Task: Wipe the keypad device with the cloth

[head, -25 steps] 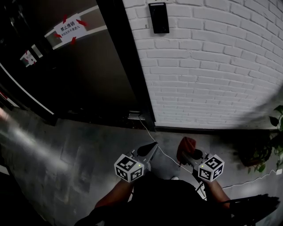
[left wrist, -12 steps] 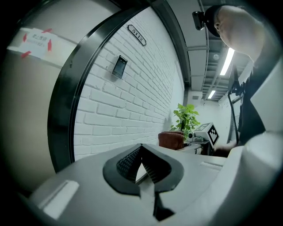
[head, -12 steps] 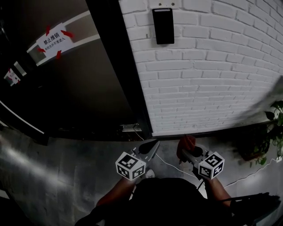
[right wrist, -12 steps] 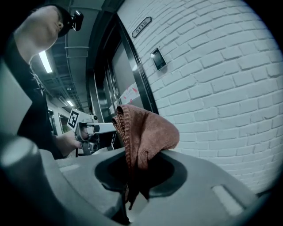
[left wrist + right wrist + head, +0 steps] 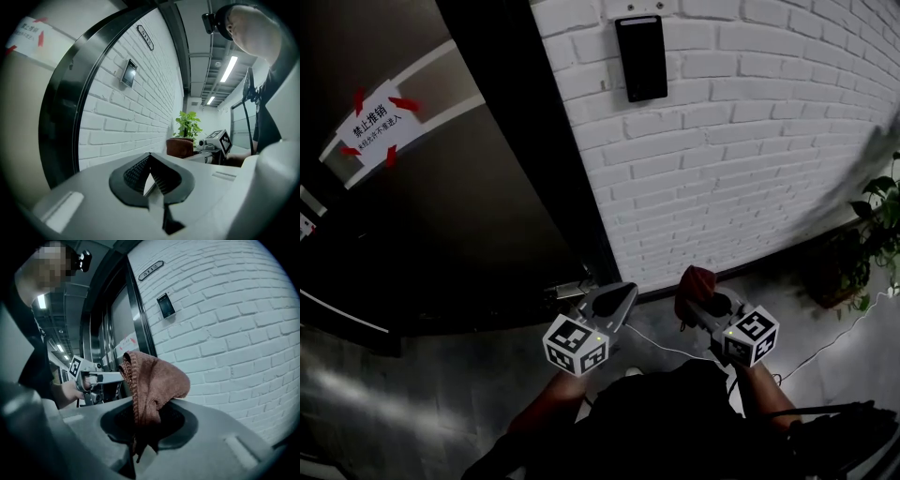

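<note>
Our right tongs (image 5: 146,420) are clamped on a rust-brown cloth with a knitted edge (image 5: 157,378). The cloth bunches up and flops over above the pads, and from the head view we see it as a reddish lump at the tips. Our left tongs (image 5: 150,174) are pressed together with nothing between them. We hold them just beside the right ones, low in front of our body.

The black rectangular keypad device (image 5: 640,58) hangs on the white painted brick wall (image 5: 750,159), high above both tongs and well apart from them. The cloth does not touch it.

Just left of the keypad runs a dark metal door frame (image 5: 539,159). Beyond it, a dark door panel carries a white paper notice with red arrows (image 5: 373,127), stuck on a pale band. A small oblong plate (image 5: 151,269) sits on the brick above the keypad; we cannot read its print.

Below the tongs lies the grey concrete floor (image 5: 422,394), where a thin white cable (image 5: 656,342) trails between the two tongs. A green leafy potted plant (image 5: 879,220) stands to our right, near the foot of the wall.
</note>
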Action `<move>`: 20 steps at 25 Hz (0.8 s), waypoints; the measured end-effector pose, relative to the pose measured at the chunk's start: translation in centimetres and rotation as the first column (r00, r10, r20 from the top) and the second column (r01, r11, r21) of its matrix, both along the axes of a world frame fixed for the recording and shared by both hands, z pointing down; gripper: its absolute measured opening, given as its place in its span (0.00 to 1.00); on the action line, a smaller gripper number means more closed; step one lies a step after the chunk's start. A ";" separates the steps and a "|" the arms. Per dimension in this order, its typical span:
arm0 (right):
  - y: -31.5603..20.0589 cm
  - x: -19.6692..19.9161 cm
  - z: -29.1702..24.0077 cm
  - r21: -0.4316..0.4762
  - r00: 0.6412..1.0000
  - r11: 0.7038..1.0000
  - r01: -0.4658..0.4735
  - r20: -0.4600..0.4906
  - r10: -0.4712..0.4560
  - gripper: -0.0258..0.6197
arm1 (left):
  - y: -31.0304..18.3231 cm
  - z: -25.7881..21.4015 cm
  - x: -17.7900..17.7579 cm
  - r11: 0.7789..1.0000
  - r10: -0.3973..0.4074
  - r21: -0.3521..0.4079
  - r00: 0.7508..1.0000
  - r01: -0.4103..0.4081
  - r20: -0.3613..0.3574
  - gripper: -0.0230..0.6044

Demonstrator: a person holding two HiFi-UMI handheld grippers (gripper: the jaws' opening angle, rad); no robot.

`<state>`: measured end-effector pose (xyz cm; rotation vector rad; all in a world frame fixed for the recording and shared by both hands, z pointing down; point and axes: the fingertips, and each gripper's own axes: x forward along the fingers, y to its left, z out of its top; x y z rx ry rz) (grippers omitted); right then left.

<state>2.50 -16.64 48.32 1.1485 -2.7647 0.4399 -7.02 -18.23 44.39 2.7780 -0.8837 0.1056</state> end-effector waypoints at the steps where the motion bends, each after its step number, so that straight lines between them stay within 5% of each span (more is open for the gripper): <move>1: -0.2 -0.1 -0.4 0.005 1.000 1.000 -0.001 -0.002 0.001 0.14 | -0.2 -0.1 0.0 1.000 0.005 0.000 1.000 -0.005 -0.003 0.06; 10: -5.2 0.6 -6.2 0.145 0.984 0.984 0.107 -0.156 -0.085 0.14 | -2.0 -1.9 1.7 0.999 0.002 0.035 0.999 0.000 -0.043 0.06; 14: -8.9 0.5 -13.8 0.323 0.964 0.930 0.174 -0.247 -0.095 0.14 | -2.8 -2.0 1.8 0.999 -0.045 0.028 0.998 0.046 -0.039 0.06; 20: -13.9 -0.7 -26.3 0.507 0.975 0.842 0.184 -0.205 -0.090 0.14 | -3.0 -1.7 2.0 0.995 -0.100 0.023 0.994 0.100 -0.035 0.06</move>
